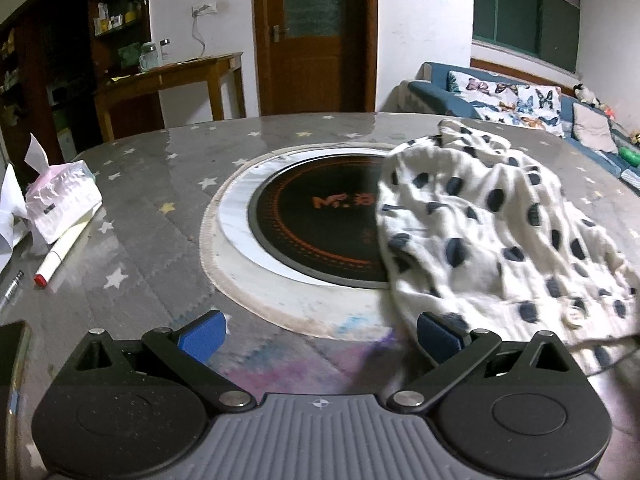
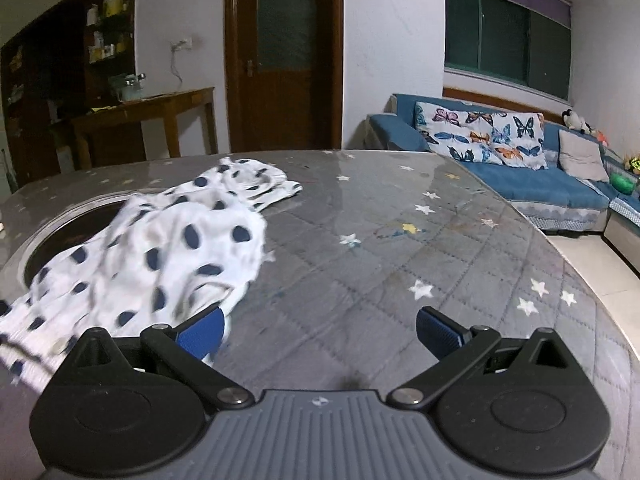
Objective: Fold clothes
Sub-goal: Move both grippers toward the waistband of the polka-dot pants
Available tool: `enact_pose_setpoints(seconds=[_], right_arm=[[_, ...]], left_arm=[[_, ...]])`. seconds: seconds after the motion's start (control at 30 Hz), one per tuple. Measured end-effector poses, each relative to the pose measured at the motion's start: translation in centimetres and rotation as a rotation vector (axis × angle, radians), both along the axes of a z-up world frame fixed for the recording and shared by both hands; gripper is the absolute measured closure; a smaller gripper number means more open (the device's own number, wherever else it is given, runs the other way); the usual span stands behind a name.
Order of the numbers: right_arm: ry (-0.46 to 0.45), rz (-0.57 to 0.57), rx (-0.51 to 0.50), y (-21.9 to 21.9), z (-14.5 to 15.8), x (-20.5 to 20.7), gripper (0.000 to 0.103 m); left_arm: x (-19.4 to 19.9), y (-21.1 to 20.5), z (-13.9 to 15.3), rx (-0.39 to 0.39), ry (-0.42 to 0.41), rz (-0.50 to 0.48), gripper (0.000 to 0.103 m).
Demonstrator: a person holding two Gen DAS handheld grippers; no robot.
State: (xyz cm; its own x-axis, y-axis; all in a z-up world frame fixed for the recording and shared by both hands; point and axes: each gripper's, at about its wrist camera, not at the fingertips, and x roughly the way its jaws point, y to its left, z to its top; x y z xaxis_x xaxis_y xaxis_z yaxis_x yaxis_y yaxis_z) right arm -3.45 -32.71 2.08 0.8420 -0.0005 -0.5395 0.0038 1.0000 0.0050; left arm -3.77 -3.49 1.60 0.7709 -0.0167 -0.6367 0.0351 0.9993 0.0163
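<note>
Both grippers are standing wide open and gripping nothing: the left gripper (image 1: 322, 338) is hovering over bare table (image 1: 160, 216), and the right gripper (image 2: 320, 334) is doing likewise. One garment (image 1: 492, 232), white with dark dots, is lying crumpled between them, just beside the left tool's right pad and touching or nearly touching the right tool's left pad, its far part draping over the cooktop (image 1: 320, 232). It looks light, thin and floppy, likely to sag and slide, so pinching edges or corners seems best. Beyond the left tool's left side are lying one marker (image 1: 60, 252) and one tissue pack (image 1: 64, 200).
</note>
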Motion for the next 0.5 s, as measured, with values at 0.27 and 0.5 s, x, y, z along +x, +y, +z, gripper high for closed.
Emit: enact_pose_setpoints(seconds=[0.27, 0.5], right_arm=[[-0.016, 0.02, 0.022, 1.9, -0.4, -3.9, 0.0], [-0.014, 0.033, 0.059, 2.9, -0.4, -5.8, 0.0]], left_arm=[[-1.6, -1.4, 0.5, -0.02, -0.006, -0.019, 0.0], [-3.2, -2.7, 0.7, -0.004, -0.021, -0.051, 0.0]])
